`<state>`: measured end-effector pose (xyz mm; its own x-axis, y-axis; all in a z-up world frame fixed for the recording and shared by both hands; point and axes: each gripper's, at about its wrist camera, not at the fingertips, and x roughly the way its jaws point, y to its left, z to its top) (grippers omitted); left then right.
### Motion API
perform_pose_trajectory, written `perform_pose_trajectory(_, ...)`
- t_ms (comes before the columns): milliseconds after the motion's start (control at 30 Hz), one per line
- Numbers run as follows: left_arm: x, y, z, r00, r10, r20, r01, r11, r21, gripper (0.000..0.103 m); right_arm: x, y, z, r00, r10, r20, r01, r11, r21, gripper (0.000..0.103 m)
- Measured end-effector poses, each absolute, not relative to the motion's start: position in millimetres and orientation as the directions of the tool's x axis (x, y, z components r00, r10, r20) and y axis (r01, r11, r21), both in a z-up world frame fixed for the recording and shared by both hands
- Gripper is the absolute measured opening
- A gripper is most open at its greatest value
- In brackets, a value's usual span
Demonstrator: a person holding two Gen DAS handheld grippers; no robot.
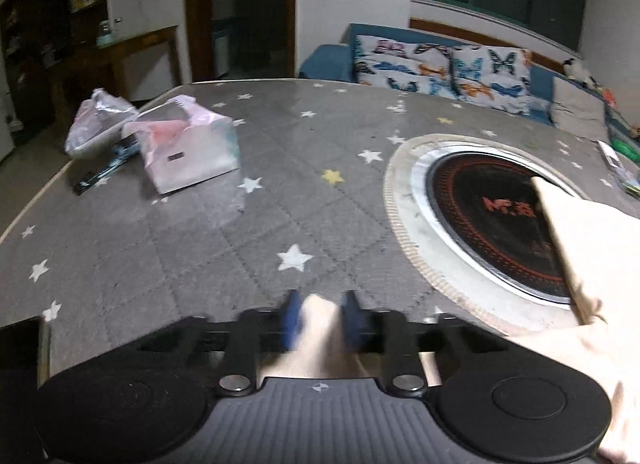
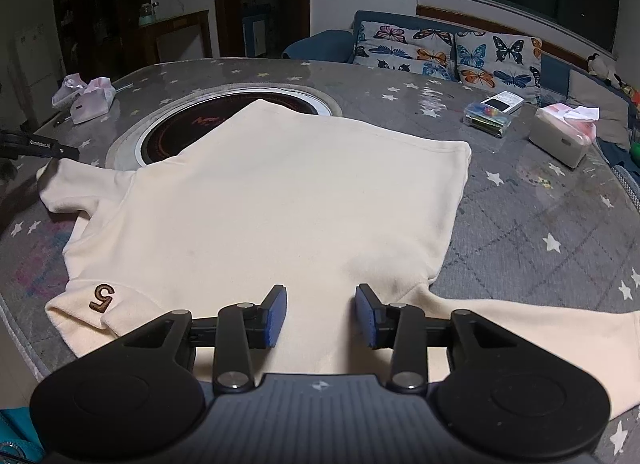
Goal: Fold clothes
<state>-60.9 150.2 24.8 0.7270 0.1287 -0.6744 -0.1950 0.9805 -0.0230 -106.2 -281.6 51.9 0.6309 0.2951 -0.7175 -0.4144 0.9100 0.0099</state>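
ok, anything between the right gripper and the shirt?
Nothing visible. The right gripper hangs open directly over the cream shirt, bare cloth between its pads. The left gripper is already shut on a sleeve end.

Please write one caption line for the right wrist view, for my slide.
Open right tongs hover over a cream shirt spread flat on a star-patterned table.

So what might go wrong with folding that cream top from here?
The left gripper pinches only a small bit of the cream top; it might slip free when pulled. The right gripper is open above the cloth, holding nothing, so the top could drag across the table. The right sleeve trails off sideways and may bunch.
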Motion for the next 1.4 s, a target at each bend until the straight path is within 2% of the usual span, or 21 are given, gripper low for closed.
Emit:
perform_pose_trajectory(267, -56.2, 143.5, 57.0, 0.858, 0.170, -0.484, -0.187, 0.982, 0.013, 0.013, -104.3, -279.8, 52.2, 0.627, 0.288, -0.724, -0.414, 0.910, 0.003, 0.039)
perform_pose_trajectory(333, -48.2, 144.0, 59.3, 0.868, 0.160, -0.471, -0.181, 0.983, 0.001, 0.014, -104.3, -279.6, 52.3, 0.627, 0.287, -0.724, -0.412, 0.911, 0.003, 0.039)
perform_pose_trajectory(433, -34.2, 141.0, 50.1, 0.853, 0.185, -0.488, -0.182, 0.982, 0.054, 0.015, -104.2, -278.5, 52.8, 0.627, 0.284, -0.725, -0.410, 0.912, 0.003, 0.039)
perform_pose_trajectory(467, -29.7, 139.7, 45.9, 0.845, 0.196, -0.497, -0.183, 0.980, 0.075, 0.019, -104.2, -278.3, 52.8, 0.627, 0.283, -0.725, -0.410, 0.912, 0.002, 0.039)
perform_pose_trajectory(600, -18.5, 144.2, 31.2, 0.806, 0.290, -0.516, -0.245, 0.957, 0.156, 0.022, -104.1, -277.4, 52.8, 0.627, 0.282, -0.727, -0.410, 0.912, 0.000, 0.041)
perform_pose_trajectory(700, -24.3, 156.3, 36.7, 0.800, 0.298, -0.520, -0.289, 0.952, 0.101, 0.022, -104.2, -277.2, 52.5, 0.627, 0.282, -0.726, -0.411, 0.912, 0.000, 0.042)
perform_pose_trajectory(833, -47.6, 144.0, 48.6, 0.826, 0.206, -0.524, -0.216, 0.975, 0.042, 0.021, -103.7, -277.2, 52.2, 0.628, 0.284, -0.724, -0.411, 0.912, 0.001, 0.044)
perform_pose_trajectory(1033, -88.4, 93.9, 49.1, 0.826, -0.043, -0.562, 0.006, 0.998, -0.068, 0.022, -104.3, -276.8, 52.2, 0.631, 0.284, -0.722, -0.410, 0.912, 0.001, 0.045)
perform_pose_trajectory(1100, -98.3, 79.1, 46.6, 0.817, -0.074, -0.572, 0.045, 0.997, -0.065, 0.023, -104.9, -276.9, 52.9, 0.631, 0.286, -0.721, -0.412, 0.911, 0.002, 0.045)
perform_pose_trajectory(1167, -105.4, 69.5, 44.3, 0.819, -0.062, -0.571, 0.048, 0.998, -0.040, 0.032, -108.3, -274.2, 57.6, 0.627, 0.304, -0.717, -0.433, 0.901, 0.003, 0.044)
perform_pose_trajectory(1300, -103.9, 74.8, 45.7, 0.828, 0.009, -0.560, -0.009, 1.000, 0.004, 0.034, -119.4, -254.8, 73.2, 0.596, 0.391, -0.702, -0.546, 0.838, 0.003, 0.044)
perform_pose_trajectory(1400, -94.9, 94.3, 46.9, 0.822, 0.103, -0.560, -0.115, 0.993, 0.015, 0.037, -127.4, -231.9, 83.7, 0.540, 0.476, -0.694, -0.655, 0.755, 0.008, 0.043)
